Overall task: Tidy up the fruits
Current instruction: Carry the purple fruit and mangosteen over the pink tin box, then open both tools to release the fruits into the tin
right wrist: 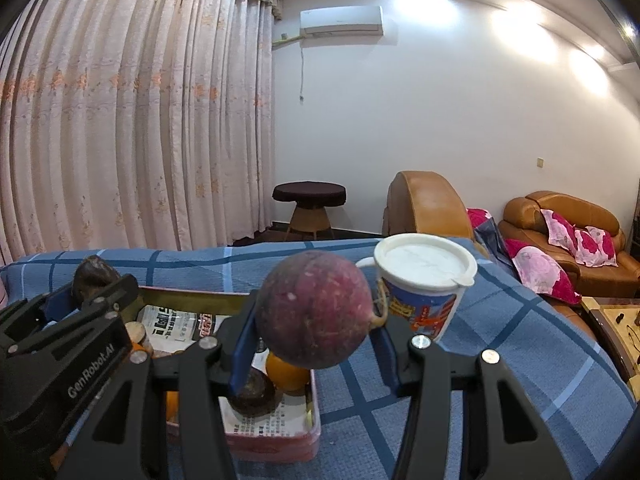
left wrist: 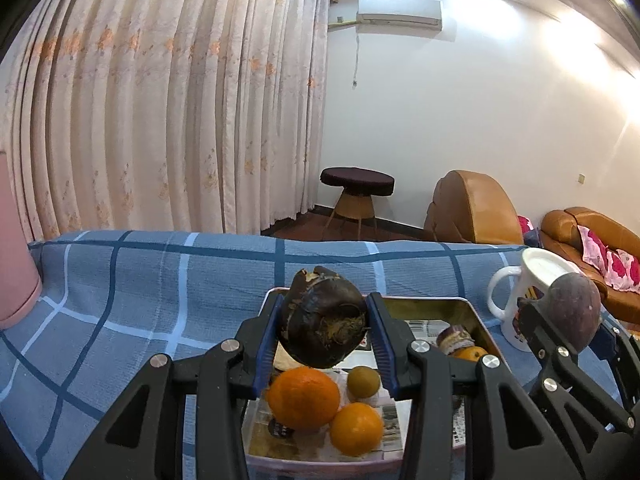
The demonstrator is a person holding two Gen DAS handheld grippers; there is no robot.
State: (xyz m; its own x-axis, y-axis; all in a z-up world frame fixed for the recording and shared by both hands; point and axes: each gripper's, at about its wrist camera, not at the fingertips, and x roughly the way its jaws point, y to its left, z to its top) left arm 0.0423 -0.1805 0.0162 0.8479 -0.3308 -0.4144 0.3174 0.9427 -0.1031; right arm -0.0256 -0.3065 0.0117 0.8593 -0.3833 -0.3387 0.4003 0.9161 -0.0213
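My left gripper is shut on a dark brown shrivelled fruit and holds it above the rectangular tin tray. In the tray lie two oranges, a small brown-green fruit and more fruit at the right side. My right gripper is shut on a round purple-red fruit, held above the tray's right edge. That purple-red fruit also shows in the left wrist view. The dark brown fruit shows in the right wrist view.
The tray sits on a blue checked cloth. A white printed mug with a lid stands just right of the tray, close behind my right gripper. A pink object stands at the far left. Sofas and a stool lie beyond.
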